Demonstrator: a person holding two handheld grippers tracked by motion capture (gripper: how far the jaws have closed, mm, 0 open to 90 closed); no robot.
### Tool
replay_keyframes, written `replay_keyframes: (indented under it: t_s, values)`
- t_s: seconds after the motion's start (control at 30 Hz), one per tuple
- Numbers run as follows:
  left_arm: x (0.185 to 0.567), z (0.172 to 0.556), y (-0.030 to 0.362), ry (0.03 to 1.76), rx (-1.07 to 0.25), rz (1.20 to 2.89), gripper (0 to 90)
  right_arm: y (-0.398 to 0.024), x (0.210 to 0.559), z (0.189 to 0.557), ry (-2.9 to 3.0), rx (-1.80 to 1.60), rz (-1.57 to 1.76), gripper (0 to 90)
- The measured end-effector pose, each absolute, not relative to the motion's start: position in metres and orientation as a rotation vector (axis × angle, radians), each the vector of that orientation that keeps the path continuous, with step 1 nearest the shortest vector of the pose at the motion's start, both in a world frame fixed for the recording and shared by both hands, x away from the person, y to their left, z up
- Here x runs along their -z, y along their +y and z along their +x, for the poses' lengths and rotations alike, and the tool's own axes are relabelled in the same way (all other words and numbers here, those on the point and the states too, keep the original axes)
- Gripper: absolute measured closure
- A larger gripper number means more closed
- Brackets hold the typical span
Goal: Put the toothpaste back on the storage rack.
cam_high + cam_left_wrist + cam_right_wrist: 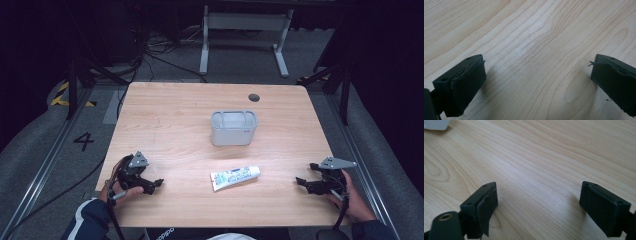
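**Both grippers empty, tube in the middle**

Left hand-held gripper (159,182) & right hand-held gripper (299,181) sit low at the near table (170,115) corners, jaws wide open w/ nothing between. Tube (235,177) lies flat between them, well apart from both. Grey bin (233,128) just behind it.

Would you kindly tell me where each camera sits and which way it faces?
High view: above the person's side, facing forward and down on table, tube, grey bin; both hands, left gripper, right gripper.
Left gripper view: between its open jaws, at bare wood.
Right gripper view: likewise, jaws open.
Shared: the tabletop.
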State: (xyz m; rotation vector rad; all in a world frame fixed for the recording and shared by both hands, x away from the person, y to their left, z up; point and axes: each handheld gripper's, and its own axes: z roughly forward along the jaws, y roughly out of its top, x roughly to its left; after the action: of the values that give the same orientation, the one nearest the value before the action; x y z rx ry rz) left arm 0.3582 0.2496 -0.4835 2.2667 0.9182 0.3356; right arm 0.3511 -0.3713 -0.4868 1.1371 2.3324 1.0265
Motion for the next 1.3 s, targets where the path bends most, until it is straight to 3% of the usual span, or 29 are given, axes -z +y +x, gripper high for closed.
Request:
replay_keyframes:
  t_s: [0.33,0.37,0.4,0.5,1.3]
  values:
    - [0.484,0.358,0.252,0.939,-0.341,2.259,0.1,-0.360,0.486,0.351,2.366,-1.037,1.069,16.5]
    - [0.483,0.359,0.252,0.937,-0.347,2.261,0.1,-0.360,0.486,0.351,2.379,-1.041,1.044,17.4]
    - [0.483,0.359,0.252,0.936,-0.349,2.262,0.1,-0.357,0.484,0.352,2.378,-1.047,1.030,23.9]
    - [0.483,0.359,0.252,0.935,-0.350,2.261,0.1,-0.352,0.480,0.351,2.394,-1.074,0.991,25.5]
    - [0.484,0.358,0.252,0.958,-0.344,2.254,0.2,-0.269,0.416,0.368,2.570,-1.044,0.551,26.8]
